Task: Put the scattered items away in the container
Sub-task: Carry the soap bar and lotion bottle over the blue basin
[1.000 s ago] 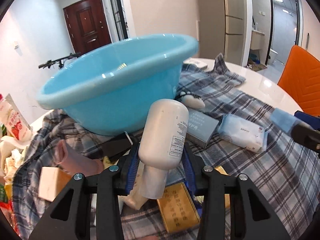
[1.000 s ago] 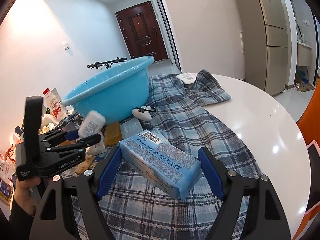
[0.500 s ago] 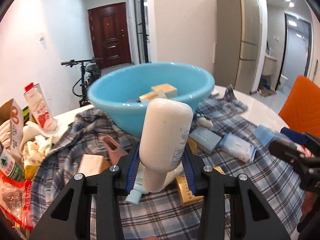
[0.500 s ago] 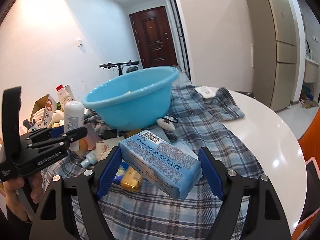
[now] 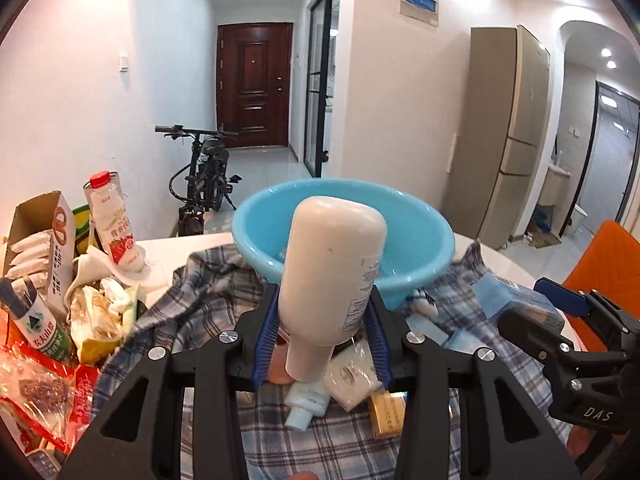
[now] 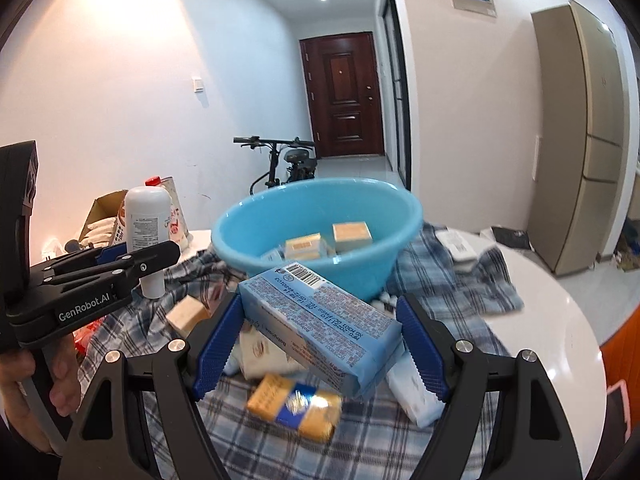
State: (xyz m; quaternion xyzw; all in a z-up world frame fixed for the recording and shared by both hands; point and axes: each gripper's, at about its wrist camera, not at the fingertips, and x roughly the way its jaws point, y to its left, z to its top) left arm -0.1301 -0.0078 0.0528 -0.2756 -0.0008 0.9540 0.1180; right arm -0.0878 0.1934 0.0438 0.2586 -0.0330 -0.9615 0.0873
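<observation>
Both grippers are carrying items toward the blue basin (image 6: 320, 232), which is standing at the far side of the plaid cloth (image 6: 448, 280). The left gripper (image 5: 320, 344) is clamping a white lotion bottle (image 5: 332, 272), cap down; the right gripper (image 6: 320, 344) is clamping a blue wipes pack (image 6: 320, 316). Each load is hanging short of the near rim. The next move calls for advancing over the basin, then opening the jaws.
</observation>
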